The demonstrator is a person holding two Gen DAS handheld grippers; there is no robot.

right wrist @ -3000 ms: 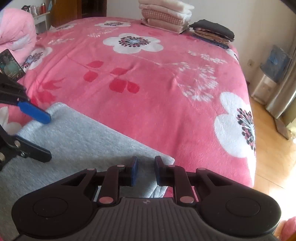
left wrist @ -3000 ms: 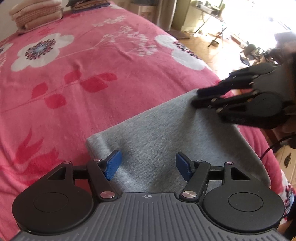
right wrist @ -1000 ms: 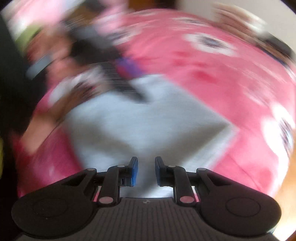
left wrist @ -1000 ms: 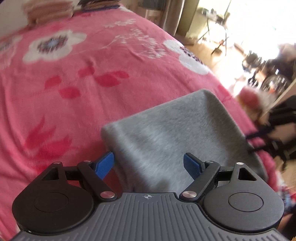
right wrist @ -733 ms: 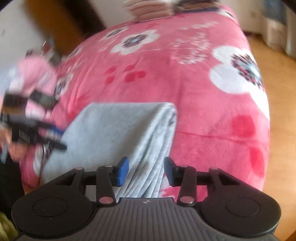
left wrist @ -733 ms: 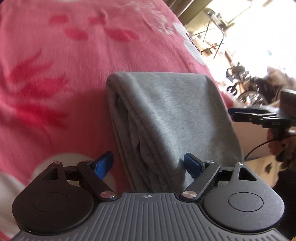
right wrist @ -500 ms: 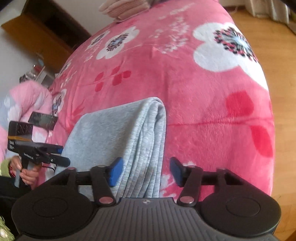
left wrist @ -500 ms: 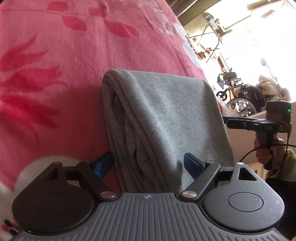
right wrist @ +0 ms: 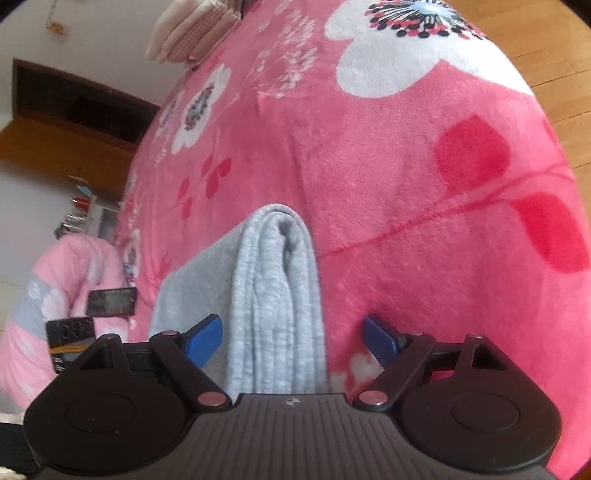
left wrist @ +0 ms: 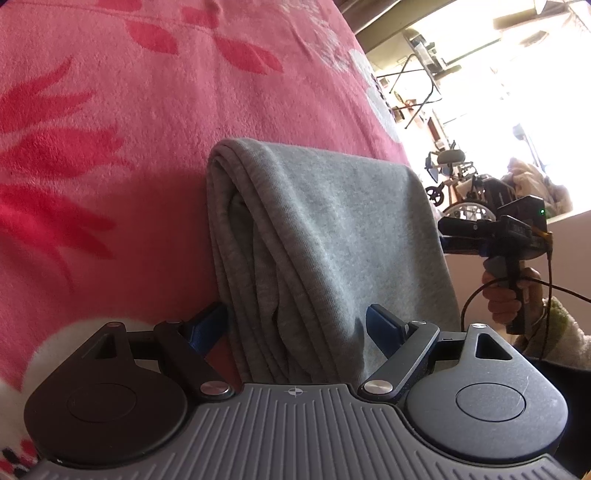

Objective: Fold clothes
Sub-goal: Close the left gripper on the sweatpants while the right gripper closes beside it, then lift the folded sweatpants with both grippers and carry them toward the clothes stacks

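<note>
A grey garment [left wrist: 317,236], folded into several layers, lies on the pink flowered blanket [left wrist: 110,110]. My left gripper [left wrist: 295,328] is open at one layered side edge, its blue pads either side of the stack. My right gripper [right wrist: 291,338] is open at the opposite layered edge of the garment [right wrist: 277,295], pads wide on both sides of it. The right gripper also shows in the left wrist view [left wrist: 491,236], hand on its handle. Part of the left gripper [right wrist: 74,332] shows at the left in the right wrist view.
A stack of folded cloths [right wrist: 192,33] sits at the far end of the bed. Wooden floor [right wrist: 554,55] lies past the bed's edge. A wheelchair [left wrist: 454,173] and a metal frame stand in the bright room beyond the bed.
Both grippers swung down to the garment's two side edges. The right jaws opened from nearly shut to wide. The garment lies folded into a thicker stack.
</note>
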